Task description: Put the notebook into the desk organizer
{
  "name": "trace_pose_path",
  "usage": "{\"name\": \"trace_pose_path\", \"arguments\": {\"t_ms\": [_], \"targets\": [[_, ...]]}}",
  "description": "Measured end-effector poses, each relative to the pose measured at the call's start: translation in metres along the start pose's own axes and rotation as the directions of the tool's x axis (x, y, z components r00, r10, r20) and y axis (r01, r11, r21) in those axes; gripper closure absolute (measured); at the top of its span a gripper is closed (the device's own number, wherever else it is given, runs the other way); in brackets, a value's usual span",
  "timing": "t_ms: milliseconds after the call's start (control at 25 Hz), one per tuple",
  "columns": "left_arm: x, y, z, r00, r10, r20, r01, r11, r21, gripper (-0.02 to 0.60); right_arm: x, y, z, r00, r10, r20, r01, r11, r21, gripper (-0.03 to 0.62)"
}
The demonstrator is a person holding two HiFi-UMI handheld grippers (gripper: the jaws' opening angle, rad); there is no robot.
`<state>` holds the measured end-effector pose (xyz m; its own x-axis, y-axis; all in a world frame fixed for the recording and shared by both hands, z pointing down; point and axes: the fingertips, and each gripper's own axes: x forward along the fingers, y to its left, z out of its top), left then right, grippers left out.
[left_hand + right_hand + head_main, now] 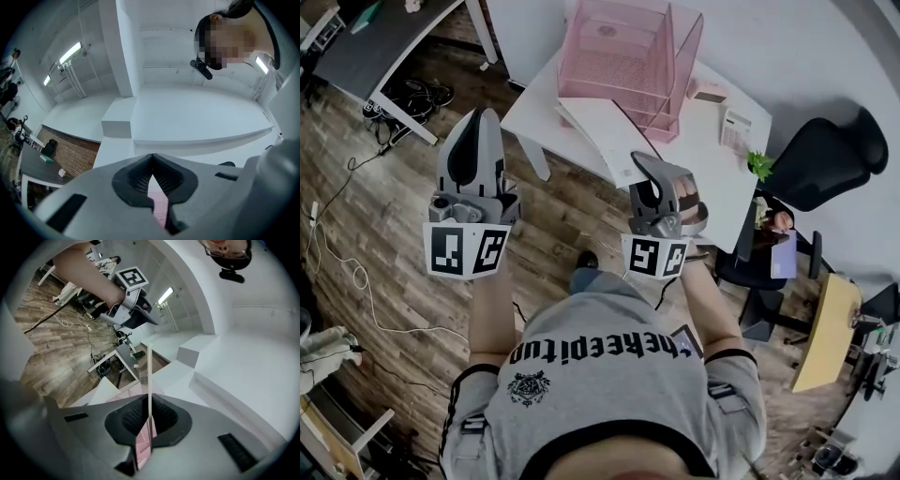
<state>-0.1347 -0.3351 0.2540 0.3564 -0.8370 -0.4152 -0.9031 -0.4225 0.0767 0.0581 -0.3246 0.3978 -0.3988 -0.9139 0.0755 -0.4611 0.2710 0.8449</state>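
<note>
Head view: right gripper (645, 167) pinches the white notebook (602, 129) just near of the pink desk organizer (628, 56), not yet inside; left gripper (480, 122) pressed together, empty.

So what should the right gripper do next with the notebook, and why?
Probably ease the notebook forward into the organizer: the right gripper is shut on its near edge, and its far end sits at the organizer's front, not yet inside.
</note>
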Motion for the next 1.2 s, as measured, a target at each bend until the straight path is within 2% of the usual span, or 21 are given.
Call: {"name": "trace_pose_path", "arguments": {"t_ms": [280,560,800,1200], "targets": [[-0.005,0.006,-0.002,1.0,0.015,-0.011,-0.015,1.0,0.004,0.578,0.026,0.01,-0.031,0.995,-0.019,-0.094,0.002,0.985,-0.175,0.586],[-0.008,0.016,-0.002,0.999,0.034,-0.018,-0.034,0.999,0.012,0.578,0.053,0.015,-0.055,0.982,-0.033,-0.188,-0.019,0.963,-0.268,0.586],[-0.01,0.021,-0.006,0.998,0.051,-0.029,-0.05,0.999,0.019,0.578,0.067,0.028,-0.074,0.967,0.006,-0.253,-0.08,0.955,-0.285,0.586],[-0.005,0.02,-0.017,0.998,0.042,-0.05,-0.041,0.999,0.017,0.578,0.088,0.045,-0.089,0.941,0.099,-0.324,-0.177,0.959,-0.221,0.585]]}}
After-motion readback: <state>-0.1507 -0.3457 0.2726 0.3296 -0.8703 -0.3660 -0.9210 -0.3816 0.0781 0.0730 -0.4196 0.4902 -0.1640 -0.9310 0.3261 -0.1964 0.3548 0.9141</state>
